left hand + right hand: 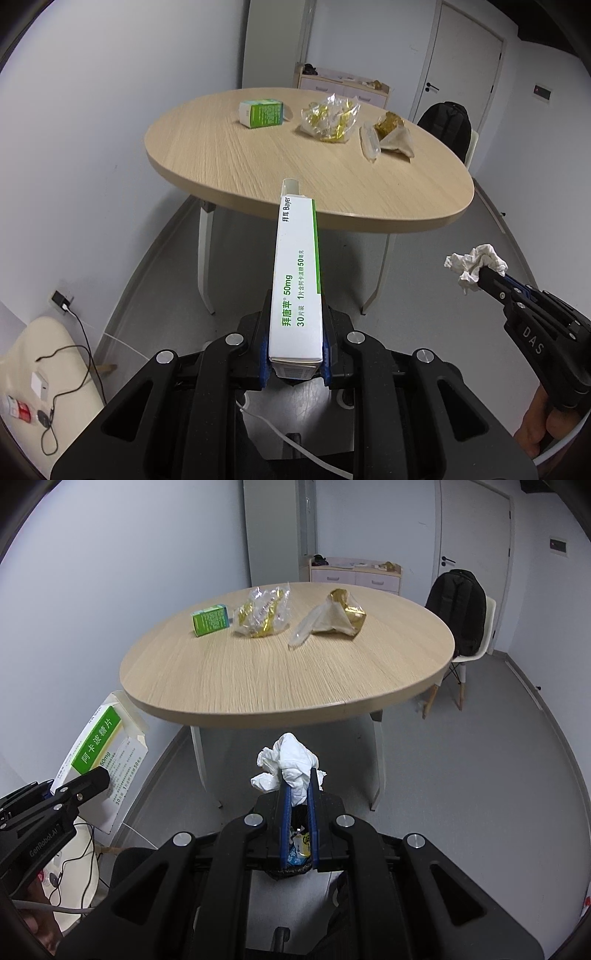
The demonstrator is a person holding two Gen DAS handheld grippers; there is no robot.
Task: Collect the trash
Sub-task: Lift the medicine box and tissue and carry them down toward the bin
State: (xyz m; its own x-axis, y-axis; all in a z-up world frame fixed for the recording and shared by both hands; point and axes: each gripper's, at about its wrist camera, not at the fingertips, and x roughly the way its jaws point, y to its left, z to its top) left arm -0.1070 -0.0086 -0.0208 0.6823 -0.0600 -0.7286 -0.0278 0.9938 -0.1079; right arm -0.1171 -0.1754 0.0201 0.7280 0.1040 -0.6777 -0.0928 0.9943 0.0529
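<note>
The left claw is squeezed shut on a long white and green medicine box and holds it up in the air, off the near edge of the tabletop. The right claw is pinched tight on a crumpled white tissue, also in the air in front of the tabletop. So two bits of trash are picked up — but neither one is in a bin yet.

Through the gap in the right claw I can see something dark below with wrappers in it. It may be the trash bag, but I cannot tell for sure.

More trash waits on the tabletop. There is a small green box at the far side, and just beside it a clear crinkly wrapper with gold bits. Near that lies a gold and tan bag with a thin clear sleeve touching it.

I think the job is less than half done — both held things need dropping, then the four things left need picking up.
</note>
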